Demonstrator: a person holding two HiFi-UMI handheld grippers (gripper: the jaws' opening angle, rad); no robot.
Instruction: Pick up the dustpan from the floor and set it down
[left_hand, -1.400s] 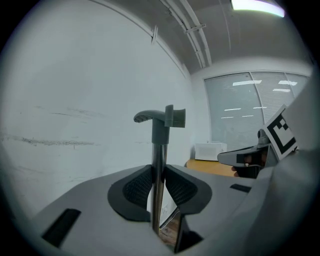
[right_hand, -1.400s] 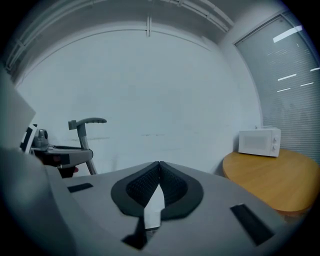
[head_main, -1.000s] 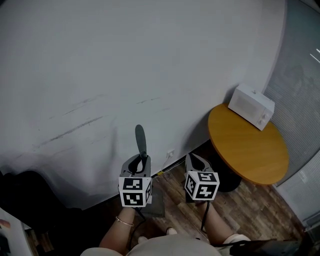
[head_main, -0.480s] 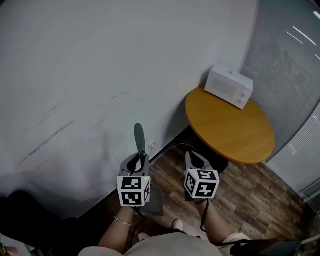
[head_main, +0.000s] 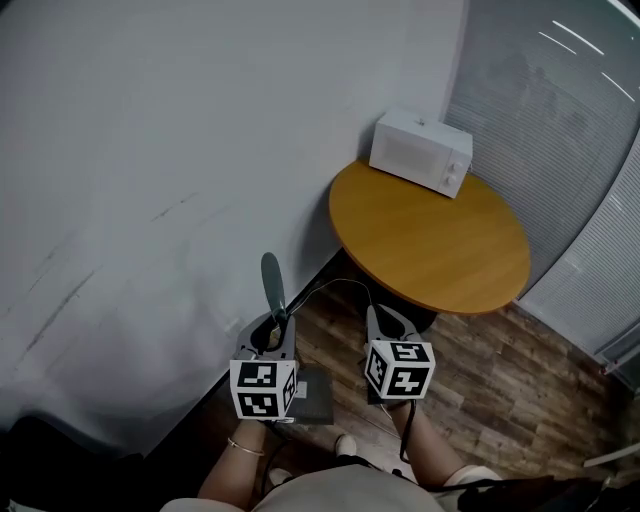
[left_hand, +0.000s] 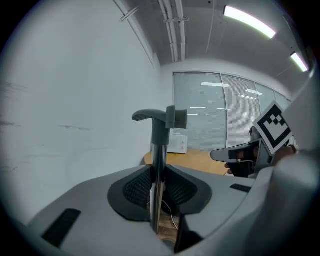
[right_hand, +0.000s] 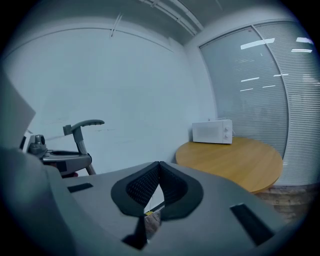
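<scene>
The left tongs pinch the dustpan on its thin shiny pole, with both dark pads pressed on the pole. The right tongs are just beside them, pressed together at the tips with nothing inside. The pole stands almost straight up out of the left tongs and ends in a bent grip above them. The grey pan hangs below the left tongs, a little toward the right tongs, and it looks like it is off the wood floor. The job now is to put it down well. The pinch should stay tight so the pole does not slip or spin. The pole should stay straight up so the pan does not swing. I think the best way is to go down slowly until the pan sits flat on the floor, and only then let the left tongs spread. The right tongs have nothing to do and should keep out of the way. A thin cord lies on the floor just past the tongs, by the wall, so the pan should not land on it. Farther off, past the right tongs, is a round table with a white microwave.
</scene>
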